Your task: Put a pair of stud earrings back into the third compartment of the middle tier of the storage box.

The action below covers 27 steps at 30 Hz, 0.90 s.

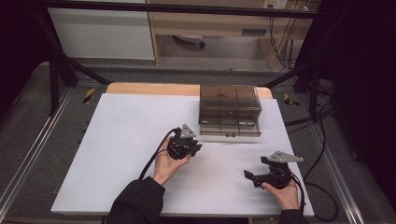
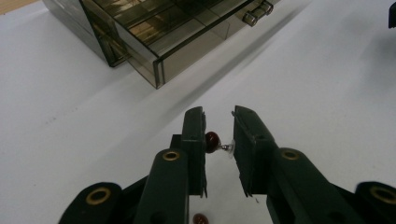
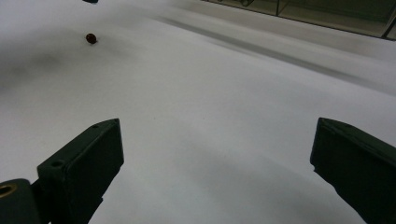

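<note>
Two earrings are out: we pinch one earring in the left gripper near the open drawer, probably to store it, while the right gripper waits wide open.

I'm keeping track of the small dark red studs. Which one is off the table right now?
The dark red stud clamped between the left gripper jaws. The other stud lies loose on the white table below them.
</note>
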Tool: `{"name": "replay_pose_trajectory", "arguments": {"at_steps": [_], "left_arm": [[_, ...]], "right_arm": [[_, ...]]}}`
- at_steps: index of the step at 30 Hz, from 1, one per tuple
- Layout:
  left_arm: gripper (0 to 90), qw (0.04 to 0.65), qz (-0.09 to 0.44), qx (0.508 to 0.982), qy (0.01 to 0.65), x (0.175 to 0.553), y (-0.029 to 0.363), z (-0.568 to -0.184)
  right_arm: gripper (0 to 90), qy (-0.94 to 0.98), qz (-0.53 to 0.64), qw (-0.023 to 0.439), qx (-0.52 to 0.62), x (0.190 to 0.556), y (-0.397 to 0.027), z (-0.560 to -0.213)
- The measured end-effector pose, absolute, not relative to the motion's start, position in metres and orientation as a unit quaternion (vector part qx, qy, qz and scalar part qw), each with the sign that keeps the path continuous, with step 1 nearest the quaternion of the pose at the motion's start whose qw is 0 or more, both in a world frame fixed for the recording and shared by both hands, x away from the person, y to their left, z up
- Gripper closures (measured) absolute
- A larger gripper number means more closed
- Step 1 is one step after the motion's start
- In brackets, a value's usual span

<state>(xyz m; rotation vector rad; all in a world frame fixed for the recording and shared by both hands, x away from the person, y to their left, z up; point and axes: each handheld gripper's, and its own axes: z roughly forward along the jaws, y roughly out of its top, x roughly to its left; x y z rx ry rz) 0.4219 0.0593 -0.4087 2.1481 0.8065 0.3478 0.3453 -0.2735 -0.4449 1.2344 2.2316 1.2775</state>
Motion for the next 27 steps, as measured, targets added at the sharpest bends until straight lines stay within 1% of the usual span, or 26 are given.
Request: {"name": "replay_pose_trajectory", "arguments": {"at_steps": [21,27], "left_arm": [[74.1,0.410,0.139,0.848,0.306,0.434,0.004,-0.390],[74.1,0.413,0.138,0.847,0.306,0.439,-0.007,-0.386]], "right_arm": [[3.1,0.775,0.441,0.144,0.428,0.346,-0.273,-0.446],[3.1,0.775,0.442,0.143,0.429,0.346,-0.273,-0.446]]}}
